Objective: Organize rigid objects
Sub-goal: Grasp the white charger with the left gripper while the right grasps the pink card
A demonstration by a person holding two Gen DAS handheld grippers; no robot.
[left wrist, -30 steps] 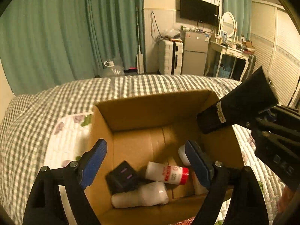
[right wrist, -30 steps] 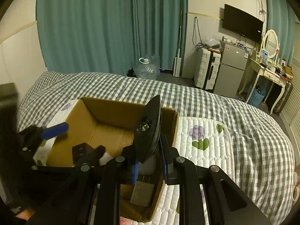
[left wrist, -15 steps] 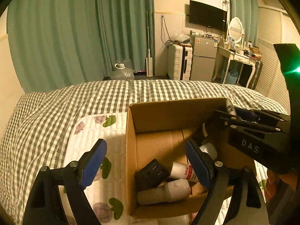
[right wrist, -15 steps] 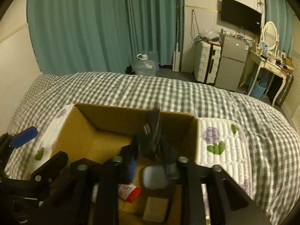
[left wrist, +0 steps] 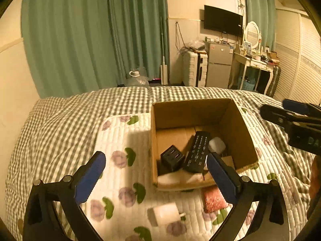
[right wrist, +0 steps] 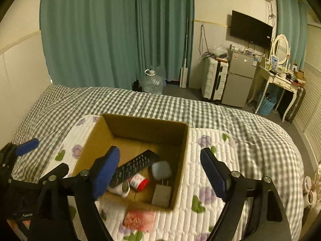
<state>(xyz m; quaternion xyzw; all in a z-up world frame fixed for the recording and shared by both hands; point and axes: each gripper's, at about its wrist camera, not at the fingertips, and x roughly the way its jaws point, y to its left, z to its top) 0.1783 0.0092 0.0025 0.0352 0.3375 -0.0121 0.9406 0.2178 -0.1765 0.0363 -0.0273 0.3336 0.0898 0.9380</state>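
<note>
Black remote (right wrist: 134, 165) lies in the cardboard box (right wrist: 181, 160) ahead of my right gripper (right wrist: 160, 172); both my grippers, left (left wrist: 156, 170) too, gape empty.

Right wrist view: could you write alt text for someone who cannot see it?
An open brown cardboard box on a floral white quilt holds a black remote control, a red-capped white bottle and a grey charger. The right gripper hangs open above it.
</note>
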